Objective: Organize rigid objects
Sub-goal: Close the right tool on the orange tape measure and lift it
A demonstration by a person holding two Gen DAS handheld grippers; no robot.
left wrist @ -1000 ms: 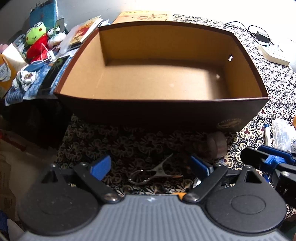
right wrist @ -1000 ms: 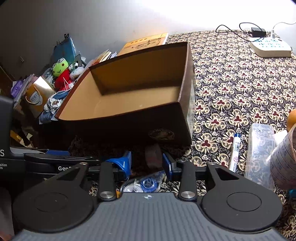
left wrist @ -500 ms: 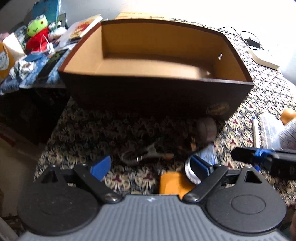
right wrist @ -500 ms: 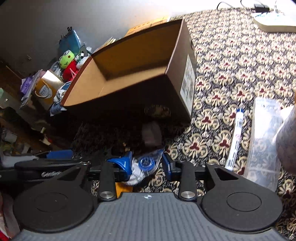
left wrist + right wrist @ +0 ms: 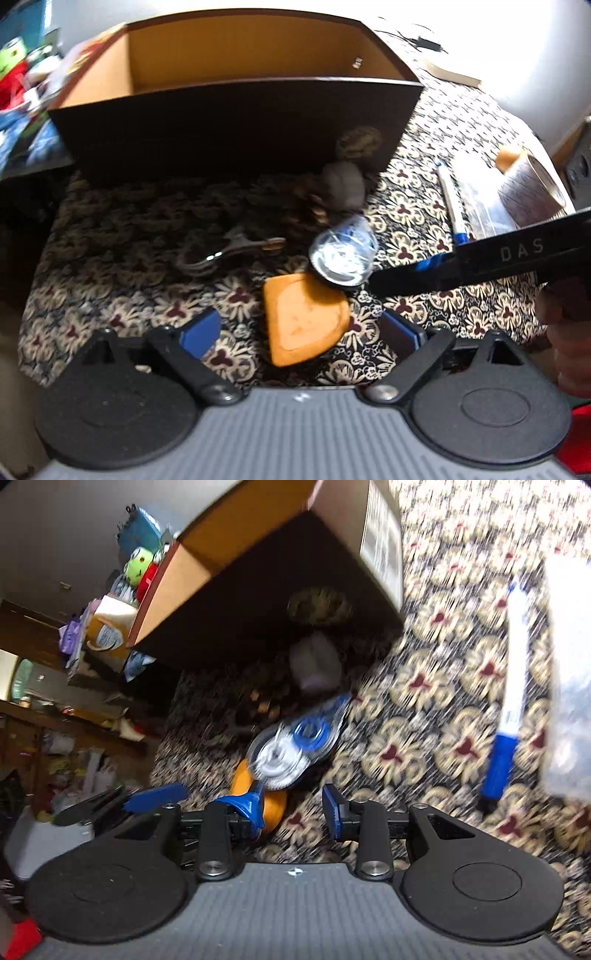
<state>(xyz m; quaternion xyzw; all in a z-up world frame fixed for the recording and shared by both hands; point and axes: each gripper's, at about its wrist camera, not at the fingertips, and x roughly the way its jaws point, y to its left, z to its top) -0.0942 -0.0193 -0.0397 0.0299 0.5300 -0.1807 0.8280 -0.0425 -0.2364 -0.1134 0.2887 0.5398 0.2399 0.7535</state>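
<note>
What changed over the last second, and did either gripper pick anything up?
Both grippers backed away from the box, bringing the orange piece and correction tape into view. Left gripper and right gripper remain open, holding nothing. Objects on the cloth appear unmoved.

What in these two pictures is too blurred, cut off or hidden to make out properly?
- Floor of the brown cardboard box: left wrist view, hidden by its dark front wall.
- Orange flat plastic piece: a corner covered by the clear round correction-tape dispenser.
- Grey rounded lump before the box: blurred in both views, unidentifiable.
- White label on the box side: right wrist view, print smeared.
- White pen with blue cap: lettering too blurred.
</note>
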